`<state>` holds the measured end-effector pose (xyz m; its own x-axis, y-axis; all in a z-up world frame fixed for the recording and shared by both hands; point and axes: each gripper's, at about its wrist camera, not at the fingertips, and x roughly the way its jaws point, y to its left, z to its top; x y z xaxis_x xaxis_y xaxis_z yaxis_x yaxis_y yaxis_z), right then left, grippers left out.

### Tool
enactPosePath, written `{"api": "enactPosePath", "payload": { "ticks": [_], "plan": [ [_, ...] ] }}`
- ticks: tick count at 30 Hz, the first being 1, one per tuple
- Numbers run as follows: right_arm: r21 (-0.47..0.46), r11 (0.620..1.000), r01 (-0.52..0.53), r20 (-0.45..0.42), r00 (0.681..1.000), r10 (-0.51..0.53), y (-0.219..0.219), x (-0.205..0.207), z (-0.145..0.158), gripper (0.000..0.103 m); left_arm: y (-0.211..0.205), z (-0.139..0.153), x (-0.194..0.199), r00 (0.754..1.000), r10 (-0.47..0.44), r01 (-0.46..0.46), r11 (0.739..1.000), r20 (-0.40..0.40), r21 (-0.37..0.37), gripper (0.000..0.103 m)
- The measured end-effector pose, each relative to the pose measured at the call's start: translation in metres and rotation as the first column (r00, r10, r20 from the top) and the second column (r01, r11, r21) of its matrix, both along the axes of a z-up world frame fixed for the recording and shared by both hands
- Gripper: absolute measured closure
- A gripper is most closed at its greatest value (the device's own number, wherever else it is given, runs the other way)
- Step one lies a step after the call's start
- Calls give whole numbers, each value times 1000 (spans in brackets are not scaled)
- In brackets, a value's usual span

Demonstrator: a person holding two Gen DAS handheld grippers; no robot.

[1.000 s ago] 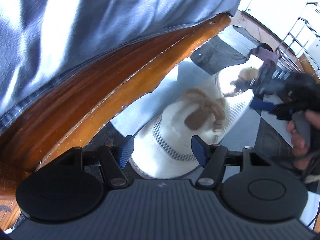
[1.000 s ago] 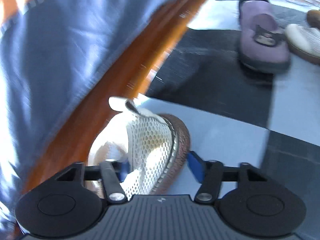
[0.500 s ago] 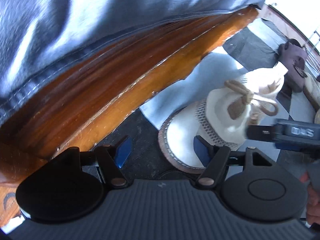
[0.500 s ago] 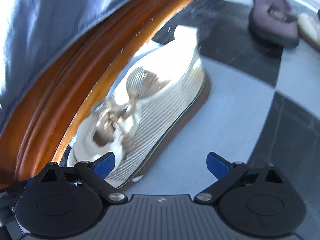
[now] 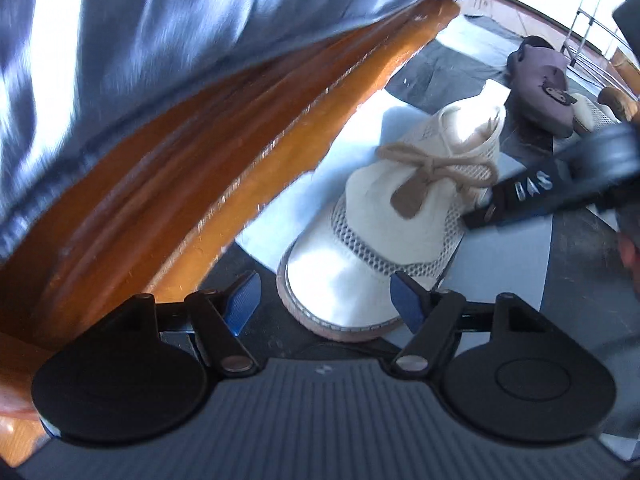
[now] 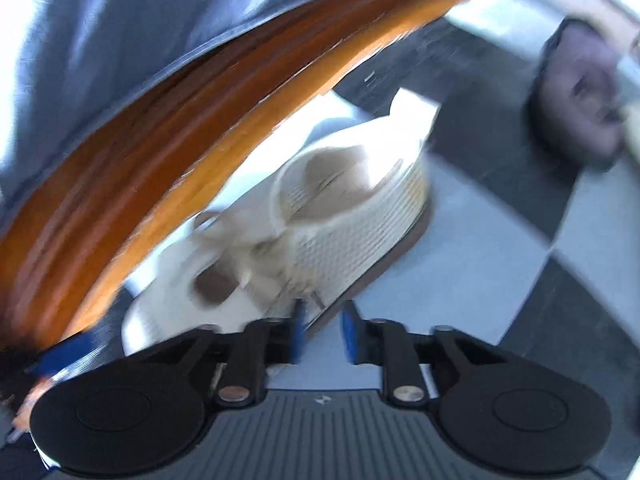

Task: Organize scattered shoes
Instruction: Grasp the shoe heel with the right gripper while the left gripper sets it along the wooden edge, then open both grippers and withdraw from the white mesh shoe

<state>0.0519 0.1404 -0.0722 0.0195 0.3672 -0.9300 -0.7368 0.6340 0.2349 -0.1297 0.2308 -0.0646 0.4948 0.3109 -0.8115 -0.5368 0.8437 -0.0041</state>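
The left gripper is low and level, its blue-padded fingers spread wide apart with nothing pinched between them. The right gripper has its jaws drawn close together, leaving only a narrow gap. In the left wrist view, the right gripper's dark finger reaches in from the right.

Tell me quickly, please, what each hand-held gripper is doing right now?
Left hand-held gripper: open, holding nothing.
Right hand-held gripper: nearly closed at the side of the cream mesh lace-up shoe; actual grip cannot be told.
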Motion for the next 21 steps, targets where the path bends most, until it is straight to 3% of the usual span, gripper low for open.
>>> {"api": "enactPosePath", "payload": {
  "ticks": [2,4,8,13,17,21],
  "plan": [
    [23,999,34,-29,999,-33,-24,-7,6,30,-5,2,1,1000,-27,27,1000,7,2,23],
    [-35,996,79,-16,997,-80,-53,-15,8,25,-11,4,3,998,-56,56,998,14,-12,23],
    [-45,985,167,-55,984,-169,-124,-11,8,24,-33,6,9,992,-125,127,987,27,-96,23],
    [-48,919,392,-38,919,-393,-218,20,12,23,-73,9,22,978,-202,206,970,47,-127,23],
    [0,815,580,-10,815,-580,-305,49,15,23,-105,12,32,963,-262,269,951,64,-150,23],
    [12,754,656,-24,754,-656,-351,69,18,24,-138,15,43,944,-321,330,928,82,-172,23]
  ]
}}
